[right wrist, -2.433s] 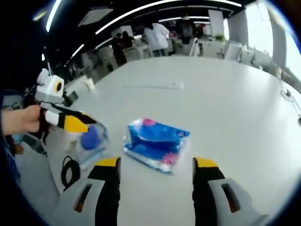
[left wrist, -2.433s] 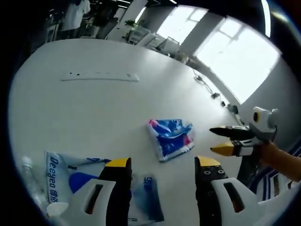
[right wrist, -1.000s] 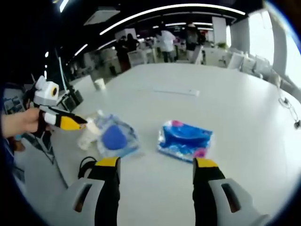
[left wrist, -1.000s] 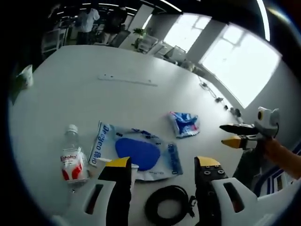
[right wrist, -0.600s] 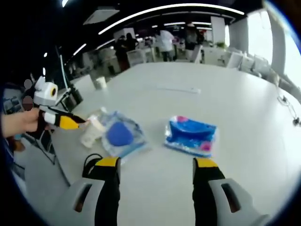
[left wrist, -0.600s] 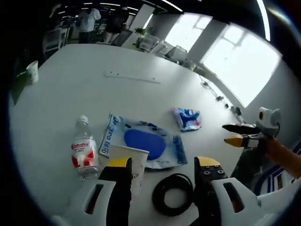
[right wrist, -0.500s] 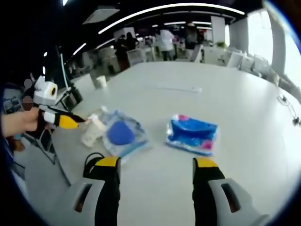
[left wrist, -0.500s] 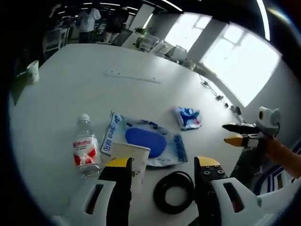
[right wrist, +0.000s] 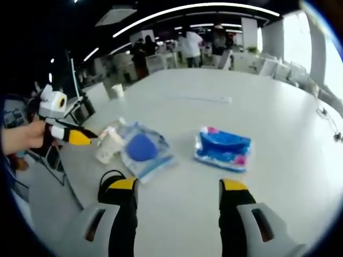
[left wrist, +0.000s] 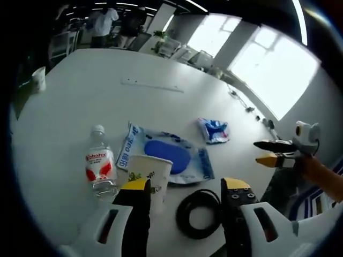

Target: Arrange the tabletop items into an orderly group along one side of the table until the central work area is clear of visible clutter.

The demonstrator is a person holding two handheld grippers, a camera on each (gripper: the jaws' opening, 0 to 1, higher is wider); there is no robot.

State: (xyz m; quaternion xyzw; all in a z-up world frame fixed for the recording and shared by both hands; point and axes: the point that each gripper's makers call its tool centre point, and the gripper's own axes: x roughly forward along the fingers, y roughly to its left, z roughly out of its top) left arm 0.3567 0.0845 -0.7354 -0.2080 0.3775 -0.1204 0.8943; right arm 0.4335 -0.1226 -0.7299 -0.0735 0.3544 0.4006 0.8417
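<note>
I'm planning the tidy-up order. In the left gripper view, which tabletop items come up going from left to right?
Water bottle → paper cup → black cable coil → blue tissue pack. The clear packet with the blue pad spans behind the cup and cable, so I leave it out.

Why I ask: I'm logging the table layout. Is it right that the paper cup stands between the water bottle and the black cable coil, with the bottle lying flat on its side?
Not quite. The water bottle stands upright, cap on top, not lying flat; the left gripper view shows it. The rest holds: the paper cup stands between the bottle and the black cable coil.
</note>
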